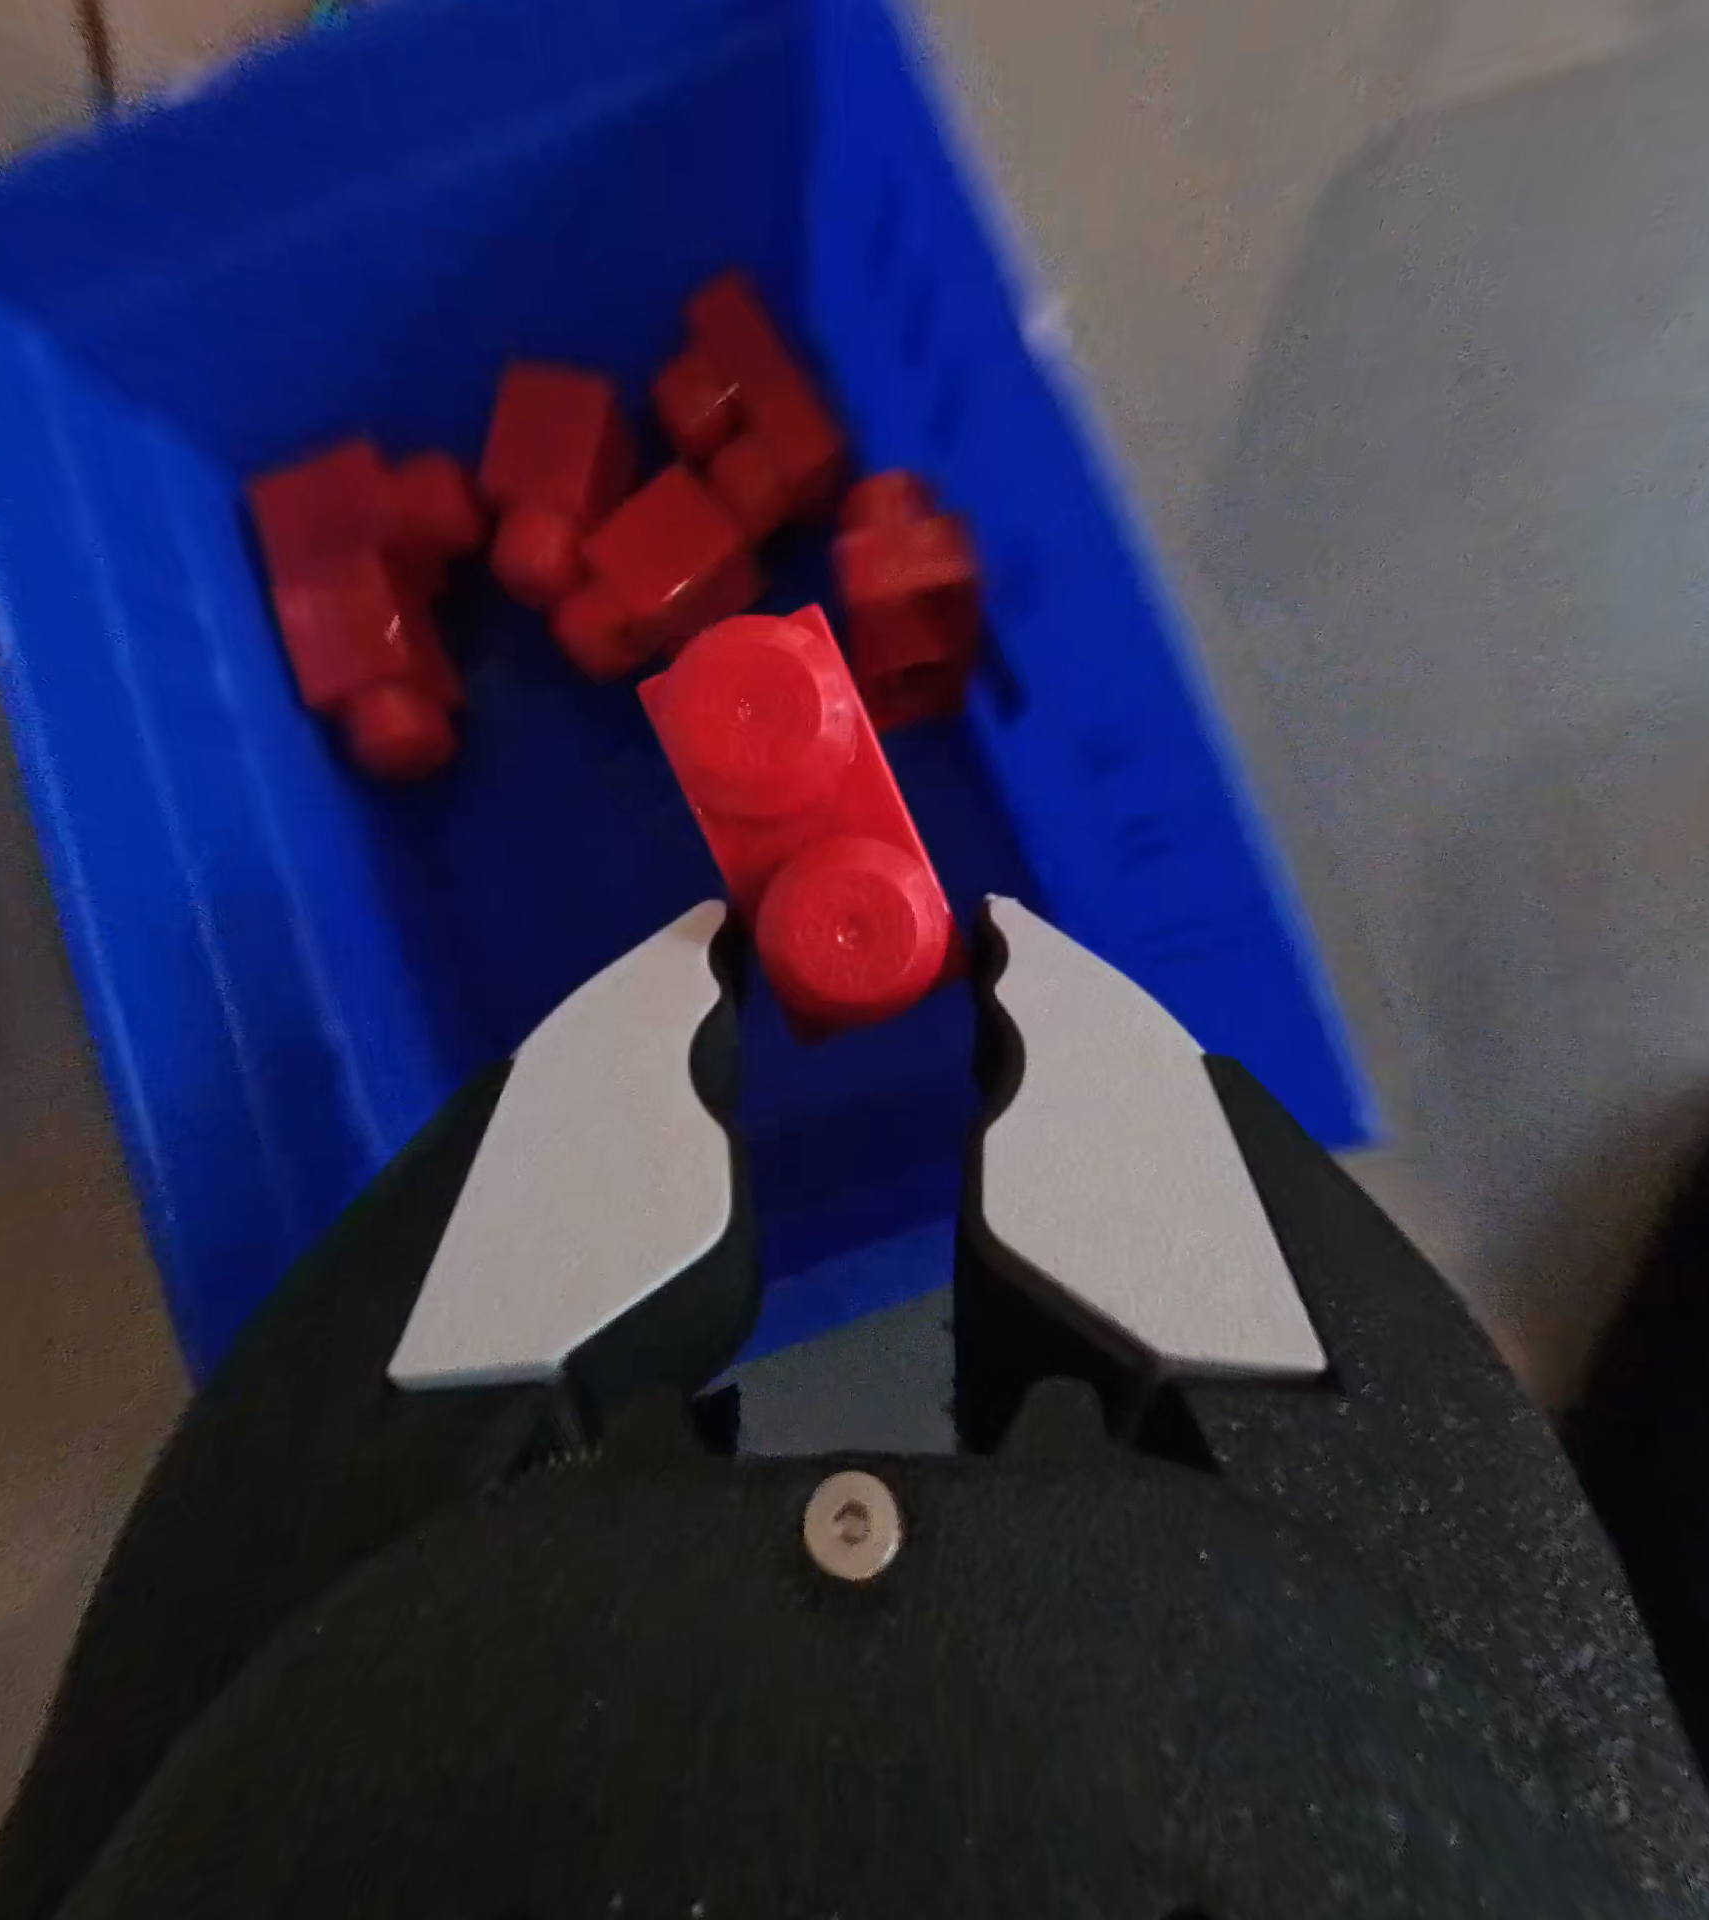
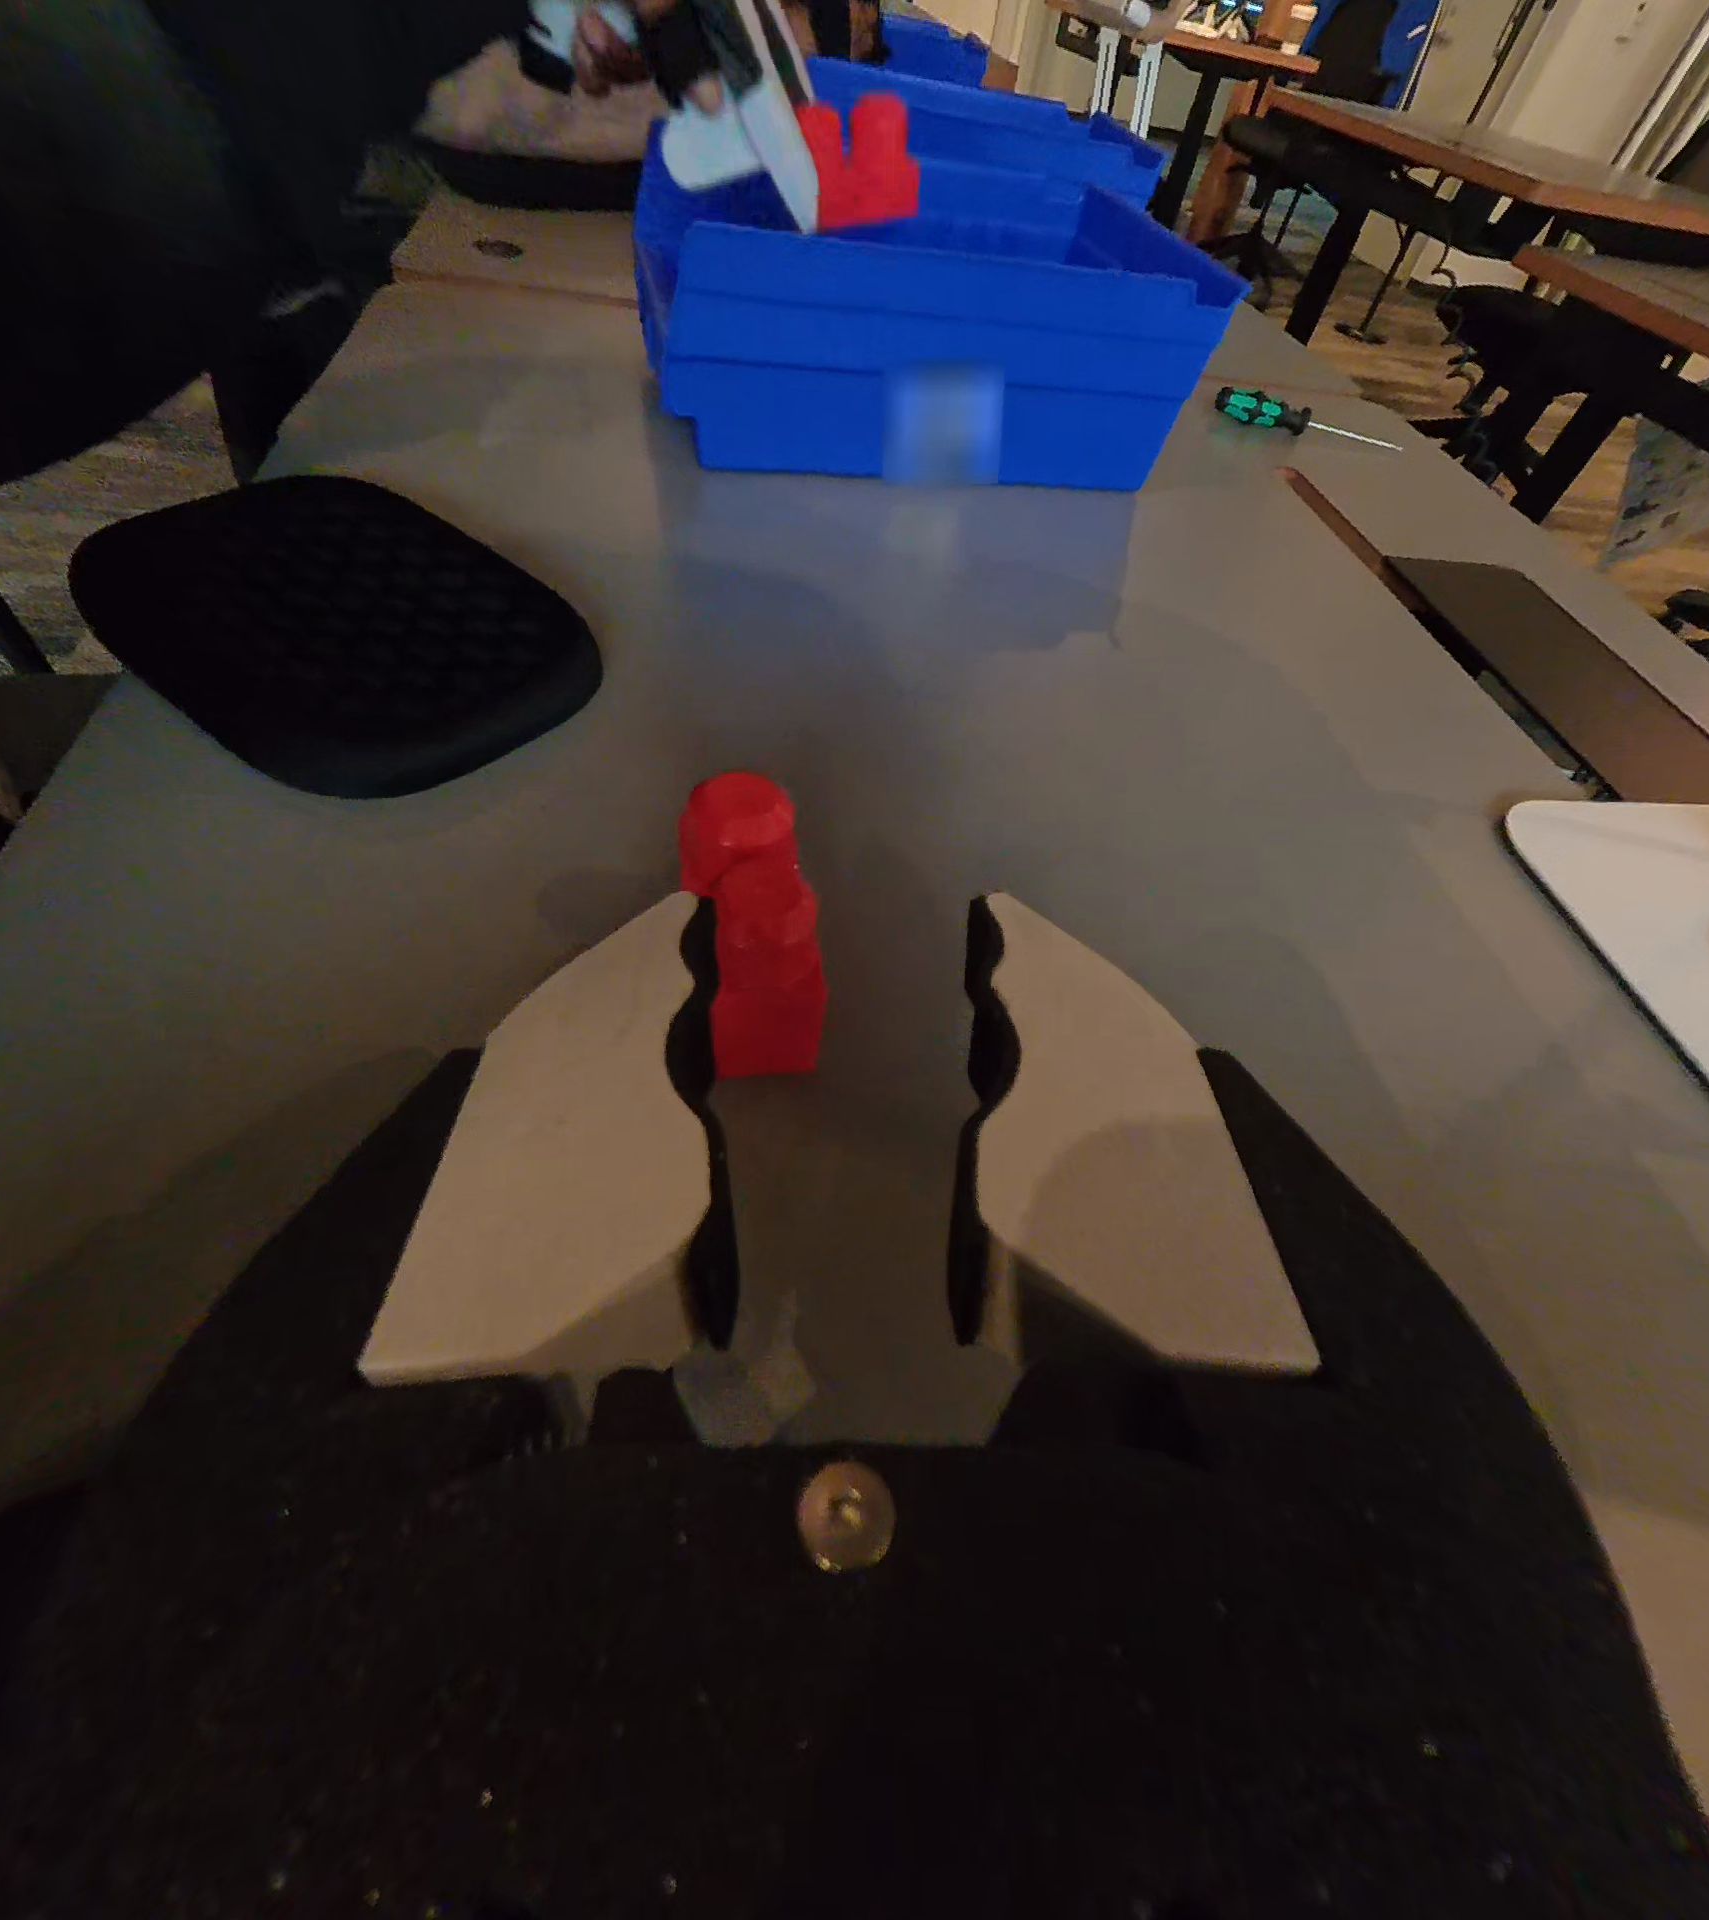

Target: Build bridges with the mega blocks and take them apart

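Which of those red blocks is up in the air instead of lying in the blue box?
The bright two-stud block at the left gripper tips; the darker blocks lie on the box floor.

a smooth grey counter [image 2: 1089,748] carries everything here. at its far middle stands a blue bin [image 2: 933,353], with more blue bins [image 2: 995,125] lined up behind it. to the right of the bin lies a screwdriver [image 2: 1265,407] with a green and black handle. a black ribbed pad [image 2: 330,634] rests on the left side. near the middle a short stack of red blocks [image 2: 756,935] stands upright on the bare surface. at the right edge lies a white board [image 2: 1650,935], and farther along that edge a dark flat panel [image 2: 1546,665].
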